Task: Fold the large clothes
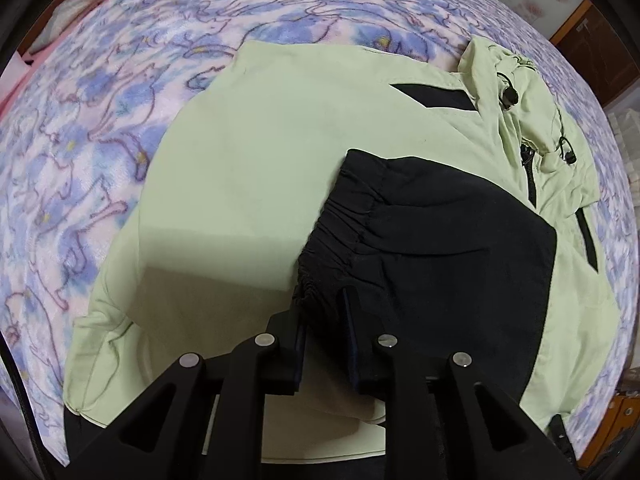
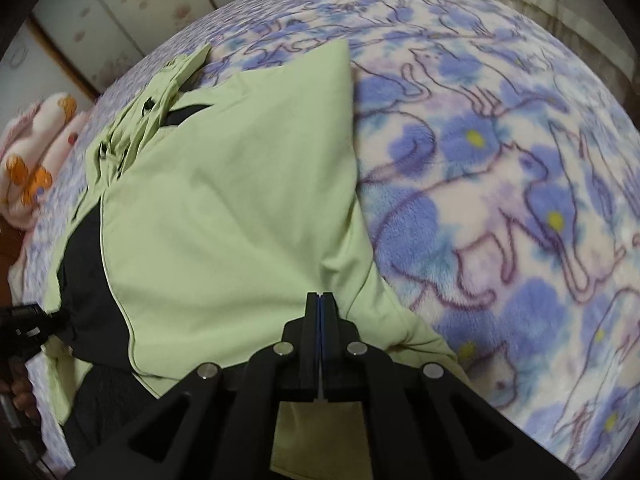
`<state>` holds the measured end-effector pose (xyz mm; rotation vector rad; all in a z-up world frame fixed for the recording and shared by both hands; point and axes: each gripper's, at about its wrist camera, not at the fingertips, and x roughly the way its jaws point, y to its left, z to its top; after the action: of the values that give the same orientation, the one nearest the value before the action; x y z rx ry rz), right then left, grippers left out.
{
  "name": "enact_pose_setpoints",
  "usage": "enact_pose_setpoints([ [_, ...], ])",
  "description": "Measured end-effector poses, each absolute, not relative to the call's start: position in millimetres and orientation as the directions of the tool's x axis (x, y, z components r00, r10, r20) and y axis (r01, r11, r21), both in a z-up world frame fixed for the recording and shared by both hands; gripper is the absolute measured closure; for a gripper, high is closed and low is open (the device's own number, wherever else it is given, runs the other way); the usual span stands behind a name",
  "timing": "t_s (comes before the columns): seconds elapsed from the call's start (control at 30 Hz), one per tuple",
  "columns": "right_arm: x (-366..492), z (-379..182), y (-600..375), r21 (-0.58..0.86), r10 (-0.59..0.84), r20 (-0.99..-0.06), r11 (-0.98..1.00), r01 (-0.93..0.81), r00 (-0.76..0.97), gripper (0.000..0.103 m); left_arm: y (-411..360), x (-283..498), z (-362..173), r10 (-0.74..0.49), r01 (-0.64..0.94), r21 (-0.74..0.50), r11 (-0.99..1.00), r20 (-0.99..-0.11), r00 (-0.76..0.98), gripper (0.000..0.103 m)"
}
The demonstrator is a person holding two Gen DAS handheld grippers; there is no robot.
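A pale green jacket [image 1: 256, 152] with black panels lies on the bed, its hood [image 1: 532, 92] at the far right. A black sleeve [image 1: 440, 232] with an elastic cuff [image 1: 332, 240] is folded across its body. My left gripper [image 1: 324, 312] hovers at the cuff with its jaws a little apart, nothing between them. In the right wrist view the jacket [image 2: 224, 200] fills the left half. My right gripper [image 2: 320, 300] is shut on the jacket's green fabric near its right edge. The left gripper [image 2: 28, 320] shows at the far left.
The bed is covered by a fleece blanket [image 1: 100, 120] with blue flowers and cat outlines, also seen in the right wrist view [image 2: 500, 180]. A pink plush blanket [image 2: 32, 152] lies at the bed's far end. Wardrobe doors [image 2: 132, 4] stand behind.
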<state>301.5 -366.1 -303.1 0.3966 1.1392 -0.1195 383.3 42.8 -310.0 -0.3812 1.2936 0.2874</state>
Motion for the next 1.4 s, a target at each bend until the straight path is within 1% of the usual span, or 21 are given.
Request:
enact_pose_setpoints([
  [0.07, 298.8, -301.1, -369.6, 0.250, 0.107, -0.900, 0.921, 0.300, 0.423, 0.103, 39.6, 385.9, -310.7, 0.044, -0.385, -0.058, 0.921, -0.967, 0.252, 0.085],
  [0.13, 297.6, -299.0, -370.4, 0.244, 0.105, -0.903, 0.924, 0.295, 0.418, 0.103, 39.7, 387.8, -311.0, 0.069, -0.374, -0.033, 0.927, -0.964, 0.255, 0.080],
  [0.27, 294.4, -297.7, -374.5, 0.265, 0.128, -0.908, 0.913, 0.311, 0.398, 0.103, 49.2, 378.8, -306.0, 0.059, -0.398, -0.060, 0.915, -0.958, 0.279, 0.071],
  [0.3, 293.2, -296.1, -373.9, 0.264, 0.125, -0.908, 0.912, 0.314, 0.399, 0.103, 49.7, 376.8, -303.5, 0.067, -0.397, -0.052, 0.916, -0.957, 0.281, 0.067],
  [0.33, 292.2, -293.0, -372.3, 0.258, 0.119, -0.909, 0.913, 0.315, 0.399, 0.103, 49.7, 372.9, -296.8, 0.088, -0.395, -0.034, 0.918, -0.953, 0.288, 0.062],
  [0.4, 289.0, -284.5, -368.9, 0.253, 0.112, -0.905, 0.918, 0.305, 0.411, 0.103, 46.5, 368.3, -284.7, 0.116, -0.390, -0.013, 0.921, -0.945, 0.305, 0.057],
  [0.47, 284.4, -272.6, -361.8, 0.266, 0.120, -0.886, 0.922, 0.280, 0.449, 0.103, 40.3, 360.5, -268.2, 0.170, -0.386, 0.038, 0.922, -0.934, 0.314, 0.056],
  [0.53, 281.2, -260.5, -348.6, 0.295, 0.155, -0.857, 0.929, 0.222, 0.492, 0.103, 29.4, 352.4, -255.7, 0.183, -0.368, 0.054, 0.928, -0.927, 0.326, 0.053],
  [0.6, 282.2, -254.8, -330.8, 0.314, 0.205, -0.838, 0.939, 0.140, 0.506, 0.103, 16.0, 348.2, -245.8, 0.170, -0.336, 0.049, 0.941, -0.925, 0.341, 0.052],
  [0.63, 283.6, -253.8, -320.4, 0.323, 0.236, -0.831, 0.942, 0.092, 0.504, 0.103, 6.2, 346.4, -242.9, 0.137, -0.312, 0.023, 0.950, -0.928, 0.347, 0.052],
  [0.73, 293.4, -257.2, -286.0, 0.350, 0.317, -0.816, 0.936, -0.023, 0.483, 0.103, -17.1, 350.5, -252.2, -0.029, -0.252, -0.117, 0.961, -0.945, 0.327, 0.052],
  [0.8, 302.8, -263.9, -264.5, 0.365, 0.359, -0.808, 0.927, -0.082, 0.467, 0.103, -32.5, 358.5, -264.1, -0.067, -0.235, -0.140, 0.962, -0.953, 0.295, 0.052],
  [0.9, 321.2, -280.3, -240.0, 0.373, 0.377, -0.826, 0.923, -0.094, 0.418, 0.103, -50.6, 374.3, -279.5, -0.079, -0.218, -0.145, 0.965, -0.955, 0.285, 0.053],
  [1.0, 336.1, -293.6, -234.4, 0.414, 0.399, -0.814, 0.908, -0.060, 0.422, 0.103, -61.8, 391.3, -292.1, -0.066, -0.220, -0.135, 0.966, -0.953, 0.295, 0.054],
  [1.13, 361.6, -302.7, -235.4, 0.429, 0.412, -0.799, 0.901, -0.064, 0.438, 0.103, -46.2, 419.9, -304.0, -0.040, -0.301, -0.145, 0.943, -0.944, 0.328, 0.054],
  [1.2, 376.6, -300.7, -244.1, 0.387, 0.377, -0.803, 0.919, -0.077, 0.462, 0.103, -34.9, 430.1, -305.4, -0.025, -0.342, -0.153, 0.927, -0.936, 0.351, 0.054],
  [1.27, 388.9, -300.5, -255.2, 0.360, 0.353, -0.805, 0.929, -0.079, 0.477, 0.103, -24.3, 441.8, -308.3, 0.014, -0.378, -0.136, 0.916, -0.929, 0.369, 0.054],
  [1.4, 403.6, -295.9, -290.3, 0.323, 0.303, -0.800, 0.945, -0.054, 0.518, 0.103, -13.0, 448.6, -315.8, 0.020, -0.394, -0.139, 0.908, -0.928, 0.372, 0.055],
])
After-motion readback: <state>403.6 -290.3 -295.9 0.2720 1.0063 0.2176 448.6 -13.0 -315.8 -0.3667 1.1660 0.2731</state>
